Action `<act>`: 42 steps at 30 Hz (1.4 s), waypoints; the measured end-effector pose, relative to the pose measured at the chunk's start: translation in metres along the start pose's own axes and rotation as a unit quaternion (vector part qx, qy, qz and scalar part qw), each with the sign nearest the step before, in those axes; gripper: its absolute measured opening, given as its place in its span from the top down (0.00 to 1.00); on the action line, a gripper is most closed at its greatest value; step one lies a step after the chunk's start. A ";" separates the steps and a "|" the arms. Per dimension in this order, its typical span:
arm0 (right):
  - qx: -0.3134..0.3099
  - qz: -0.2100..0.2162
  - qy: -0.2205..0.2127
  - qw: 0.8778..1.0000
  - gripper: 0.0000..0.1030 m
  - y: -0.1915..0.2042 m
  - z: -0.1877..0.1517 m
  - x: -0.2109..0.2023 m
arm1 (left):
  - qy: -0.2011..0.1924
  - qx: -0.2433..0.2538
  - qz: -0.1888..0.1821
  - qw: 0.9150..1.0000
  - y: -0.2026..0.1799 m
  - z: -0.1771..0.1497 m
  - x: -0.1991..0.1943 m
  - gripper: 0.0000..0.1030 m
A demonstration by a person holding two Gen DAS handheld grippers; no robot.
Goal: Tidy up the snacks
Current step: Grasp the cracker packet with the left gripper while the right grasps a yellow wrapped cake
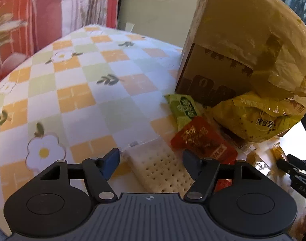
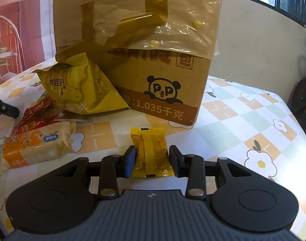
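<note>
In the left wrist view a clear packet of pale crackers (image 1: 159,168) lies on the checked tablecloth between the fingers of my left gripper (image 1: 151,158). Its jaws stand open, the left pad clear of the packet. Just beyond lie a red snack packet (image 1: 201,138), a green packet (image 1: 184,108) and a yellow chip bag (image 1: 253,118). In the right wrist view my right gripper (image 2: 152,159) is shut on a small yellow packet (image 2: 151,150), which rests on the table with a pad pressed to each side.
A tall cardboard box (image 2: 153,80) with torn tape and plastic stands behind the snacks. The yellow chip bag (image 2: 76,88) leans on it. An orange biscuit pack (image 2: 36,146) and red packets (image 2: 34,118) lie at the left. The checked tablecloth (image 2: 243,110) stretches to the right.
</note>
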State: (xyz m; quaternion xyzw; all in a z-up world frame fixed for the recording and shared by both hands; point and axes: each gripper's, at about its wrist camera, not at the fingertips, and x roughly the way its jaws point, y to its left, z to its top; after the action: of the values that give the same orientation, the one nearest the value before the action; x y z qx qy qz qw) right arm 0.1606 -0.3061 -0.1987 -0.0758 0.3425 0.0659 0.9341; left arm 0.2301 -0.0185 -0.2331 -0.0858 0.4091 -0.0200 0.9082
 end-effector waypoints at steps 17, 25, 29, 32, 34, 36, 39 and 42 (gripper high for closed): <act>0.025 0.010 0.008 1.000 0.59 -0.002 -0.001 0.003 | -0.002 -0.011 -0.017 1.000 0.006 0.002 -0.007 0.34; 0.055 0.025 0.043 0.997 0.54 -0.004 0.016 0.010 | 0.004 0.011 -0.018 1.000 -0.007 -0.012 -0.008 0.24; 0.064 0.034 0.053 0.996 0.54 -0.002 0.023 0.015 | -0.005 0.036 -0.009 0.999 -0.011 -0.018 -0.006 0.23; 0.084 0.034 0.056 0.994 0.54 -0.005 0.026 0.019 | -0.009 0.046 -0.005 0.999 -0.010 -0.020 -0.007 0.29; 0.093 0.030 0.055 0.994 0.54 -0.006 0.027 0.022 | -0.013 0.054 -0.011 0.998 -0.008 -0.019 -0.009 0.45; 0.092 0.022 0.056 0.994 0.54 -0.003 0.028 0.023 | -0.009 0.052 -0.017 0.998 -0.005 -0.018 -0.009 0.46; 0.076 0.008 0.056 0.996 0.54 0.004 0.027 0.024 | -0.008 0.047 -0.025 0.999 0.000 -0.018 -0.011 0.48; 0.055 -0.011 0.057 0.997 0.57 0.014 0.026 0.022 | -0.010 0.039 -0.029 0.999 0.005 -0.018 -0.014 0.49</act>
State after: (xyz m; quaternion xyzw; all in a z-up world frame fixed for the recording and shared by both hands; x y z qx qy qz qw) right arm 0.1913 -0.2856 -0.1953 -0.0313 0.3975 0.0326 0.9165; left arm 0.2075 -0.0143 -0.2350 -0.0621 0.3964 -0.0620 0.9139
